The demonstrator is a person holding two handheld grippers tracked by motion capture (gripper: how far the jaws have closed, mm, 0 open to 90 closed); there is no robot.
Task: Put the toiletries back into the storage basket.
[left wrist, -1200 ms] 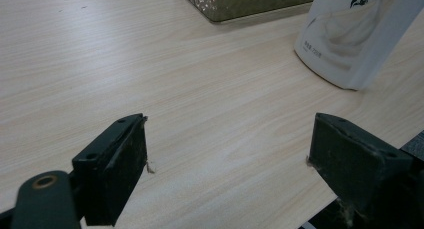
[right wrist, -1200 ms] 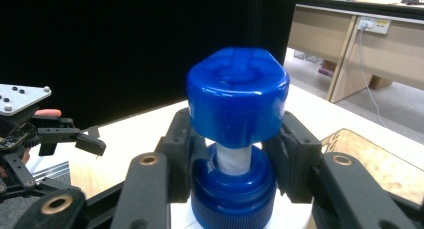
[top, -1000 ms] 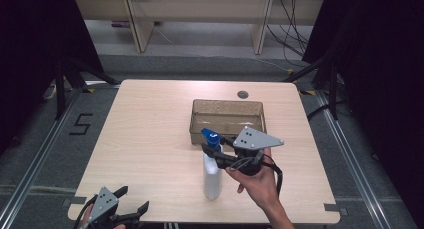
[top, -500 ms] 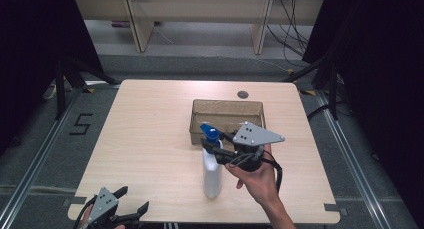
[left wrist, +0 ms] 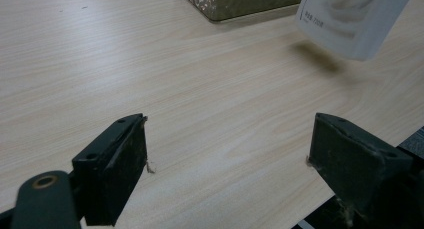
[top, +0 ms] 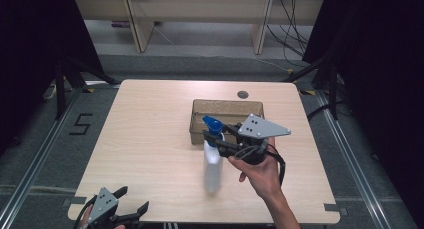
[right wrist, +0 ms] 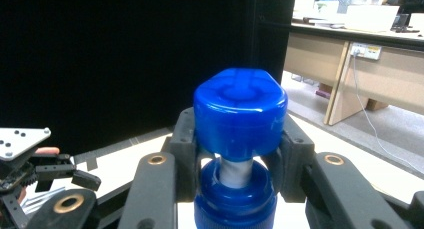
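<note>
Aloft, right tool (top: 216, 141) pinches the bottle (top: 213, 161); left tool (top: 131, 209) spread.

A black numeral "5" is marked on the grey floor (top: 80, 124) left of the table. The white bottle (left wrist: 350, 19) carries small print, too blurred to read.

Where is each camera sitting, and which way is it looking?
High view: above the person's side, looking forward and down on the table; the forearm, right tongs and left tongs show.
Left gripper view: on the left tongs, looking low across the table past its two open jaws.
Right gripper view: on the right tongs, looking along its jaws clamped under the blue cap.
Shared: all three show the white bottle.
</note>
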